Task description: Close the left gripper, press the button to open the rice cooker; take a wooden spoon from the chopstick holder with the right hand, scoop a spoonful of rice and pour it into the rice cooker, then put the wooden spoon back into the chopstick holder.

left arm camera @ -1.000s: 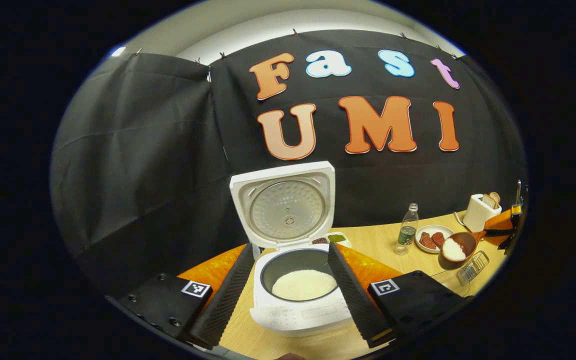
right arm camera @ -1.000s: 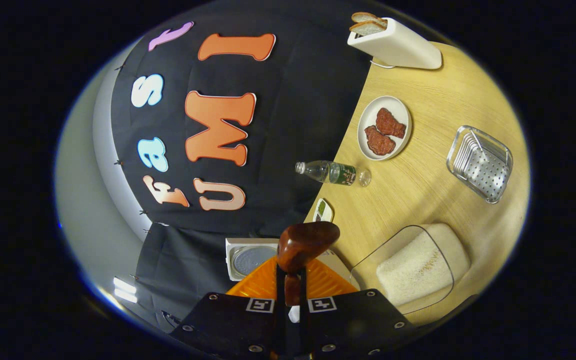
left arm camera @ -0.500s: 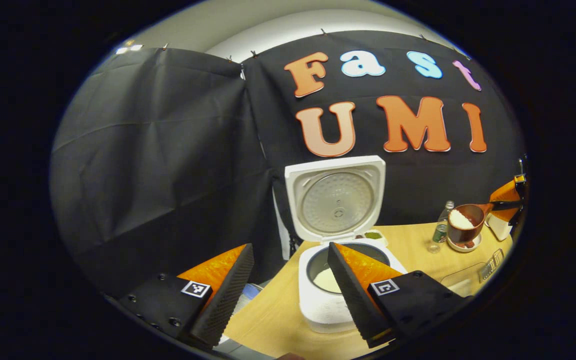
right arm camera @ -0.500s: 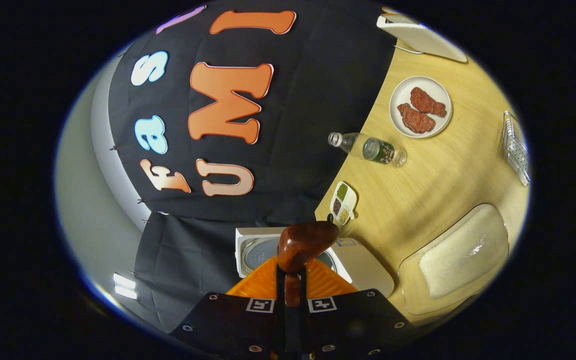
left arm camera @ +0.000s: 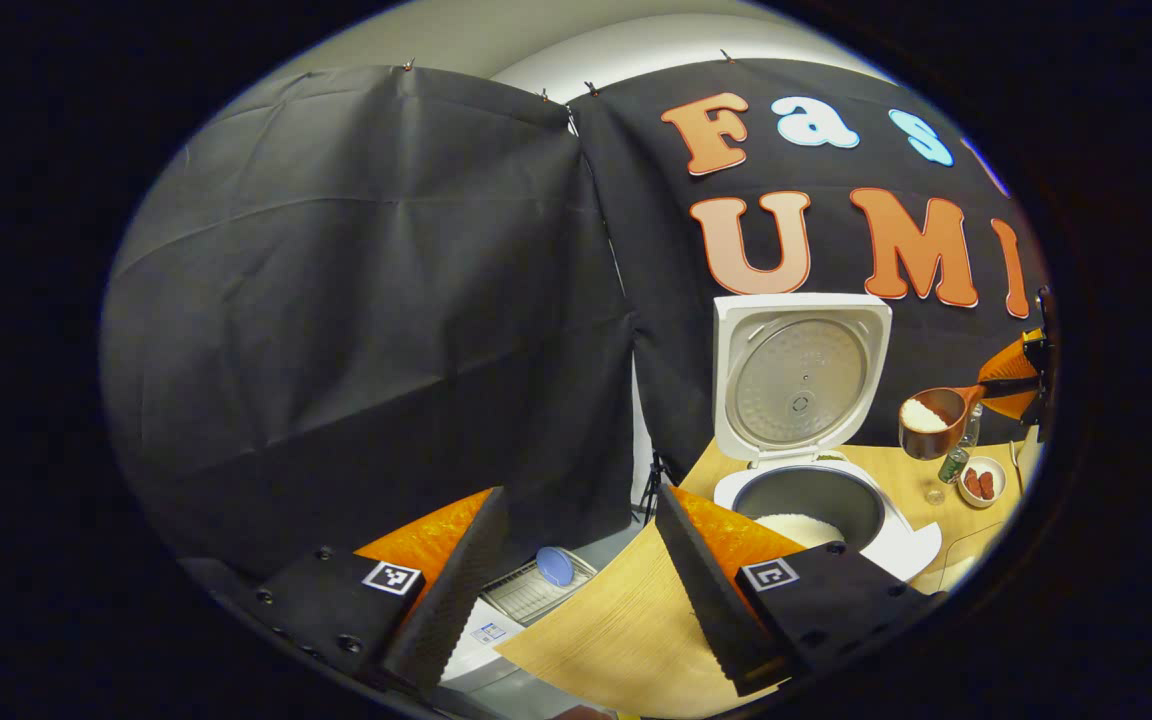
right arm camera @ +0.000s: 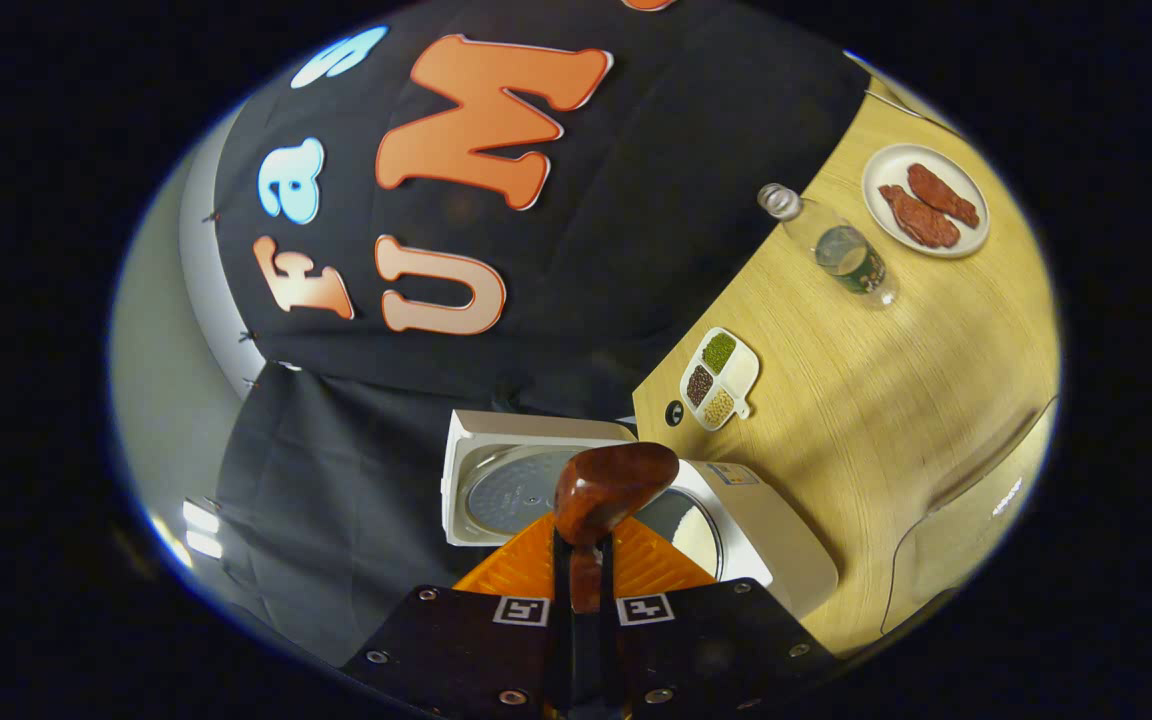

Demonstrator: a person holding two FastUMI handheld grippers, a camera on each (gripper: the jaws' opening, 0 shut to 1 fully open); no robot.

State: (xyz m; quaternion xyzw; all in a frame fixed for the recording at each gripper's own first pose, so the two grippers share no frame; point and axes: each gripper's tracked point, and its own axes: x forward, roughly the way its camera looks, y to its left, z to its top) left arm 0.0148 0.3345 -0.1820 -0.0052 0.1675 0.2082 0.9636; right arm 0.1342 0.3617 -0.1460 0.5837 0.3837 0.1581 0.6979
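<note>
Black crinkly cloth hangs all round the booth, with a pale wood-grain table running under the left gripper, whose ribbed black fingers are spread wide apart, nothing between them. Just right of its right finger sits the white rice cooker, lid up, rice in the dark pot. Beyond that, the right gripper is clamped on the glossy brown wooden spoon, bowl heaped with rice, hovering beside the lid. A sectioned bean dish lies past the cooker.
</note>
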